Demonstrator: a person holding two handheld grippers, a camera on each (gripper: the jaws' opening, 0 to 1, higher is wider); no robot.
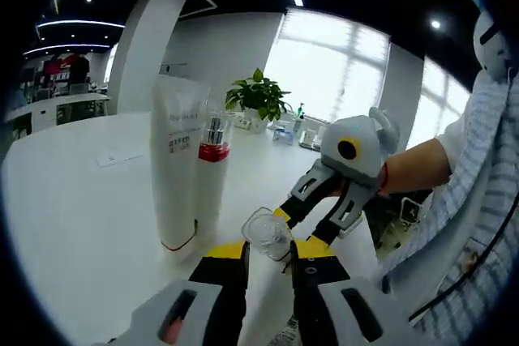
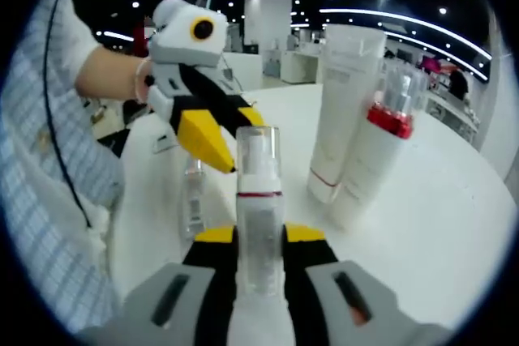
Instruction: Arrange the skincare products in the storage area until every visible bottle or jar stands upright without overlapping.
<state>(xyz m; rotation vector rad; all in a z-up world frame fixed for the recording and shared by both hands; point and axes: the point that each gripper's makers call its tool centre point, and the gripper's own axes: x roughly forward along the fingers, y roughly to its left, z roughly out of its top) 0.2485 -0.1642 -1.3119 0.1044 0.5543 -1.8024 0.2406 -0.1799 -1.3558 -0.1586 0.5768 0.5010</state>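
- Left gripper view: broad bare white tabletop (image 1: 73, 208) lies open at far left, running to its curved far edge, with only a flat slip of paper (image 1: 119, 156) on it.
- Next, a tall white tube (image 1: 177, 164) stands upright on its cap; a red-collared pump bottle (image 1: 212, 169) stands touching its right side.
- My left claw (image 1: 268, 258), yellow tips spread, has a small clear bottle (image 1: 266, 235) between its tips, touching the right one; whether it pinches I cannot tell.
- At right, my right claw (image 1: 310, 218) reaches in, a striped sleeve (image 1: 478, 200) behind it.
- Right gripper view: my left claw (image 2: 229, 142) hangs over the small clear bottle (image 2: 193, 200), upright near the tabletop's (image 2: 454, 224) left edge.
- Centre, my right claw (image 2: 259, 237) is pressed on a clear pump bottle (image 2: 259, 216), upright.
- Right of it the tube (image 2: 345, 111) and red-collared bottle (image 2: 375, 147) stand, open tabletop beyond.
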